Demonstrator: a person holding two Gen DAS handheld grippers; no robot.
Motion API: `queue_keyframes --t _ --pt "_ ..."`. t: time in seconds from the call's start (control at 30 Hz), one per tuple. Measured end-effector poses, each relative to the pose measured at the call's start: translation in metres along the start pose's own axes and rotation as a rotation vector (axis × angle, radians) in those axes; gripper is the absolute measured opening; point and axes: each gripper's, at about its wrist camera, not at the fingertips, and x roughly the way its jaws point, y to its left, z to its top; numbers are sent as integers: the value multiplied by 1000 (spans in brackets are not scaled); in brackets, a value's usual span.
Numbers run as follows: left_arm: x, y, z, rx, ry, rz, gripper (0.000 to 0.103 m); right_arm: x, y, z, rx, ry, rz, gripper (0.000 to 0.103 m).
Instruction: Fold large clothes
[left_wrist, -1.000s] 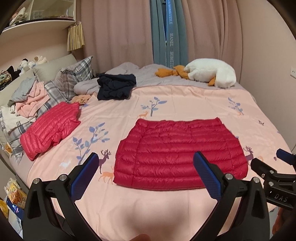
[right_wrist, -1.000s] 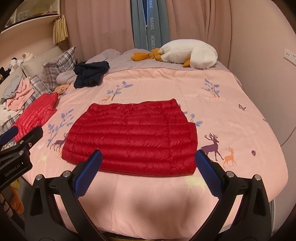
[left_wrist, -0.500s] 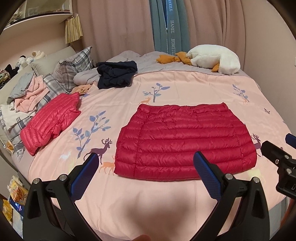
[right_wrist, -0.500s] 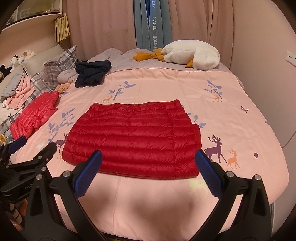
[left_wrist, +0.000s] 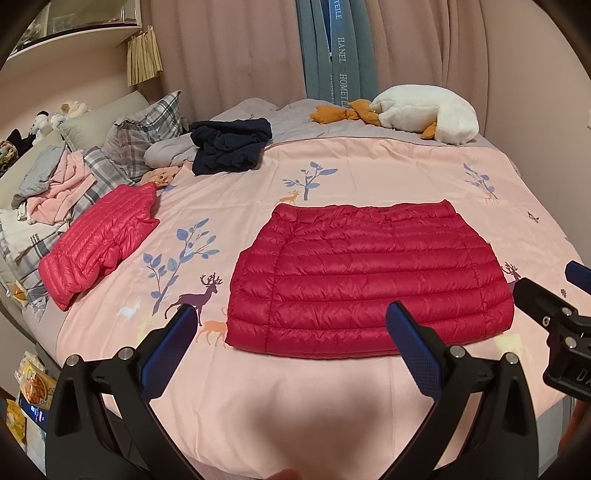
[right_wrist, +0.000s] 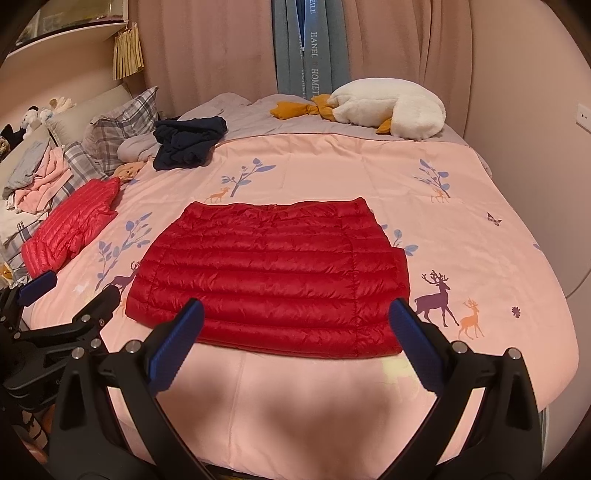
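Observation:
A red quilted down jacket (left_wrist: 369, 277) (right_wrist: 273, 273) lies folded into a flat rectangle in the middle of the pink bedspread (left_wrist: 288, 398) (right_wrist: 306, 398). My left gripper (left_wrist: 291, 332) hangs open above the bed's near edge, in front of the jacket's left half, holding nothing. My right gripper (right_wrist: 295, 325) is open too, just short of the jacket's near hem. Each gripper shows at the side of the other's view: the right one (left_wrist: 554, 317) and the left one (right_wrist: 55, 325).
A second, pinker down jacket (left_wrist: 99, 243) lies folded at the left. A dark navy garment (left_wrist: 229, 147) is heaped further back, next to plaid pillows (left_wrist: 147, 129) and a clothes pile (left_wrist: 48, 184). A white plush goose (left_wrist: 424, 114) rests by the curtains. Snack bags (left_wrist: 33, 384) sit on the floor at left.
Both grippers have drawn back and risen from the bed, so the jacket looks smaller and further off. The jacket has not moved.

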Motion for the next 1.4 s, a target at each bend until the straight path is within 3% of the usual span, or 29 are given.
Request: queue_keyframes --t 1.4 --pt "0 -2 2 10 -8 -7 102 2 2 0 1 1 2 101"
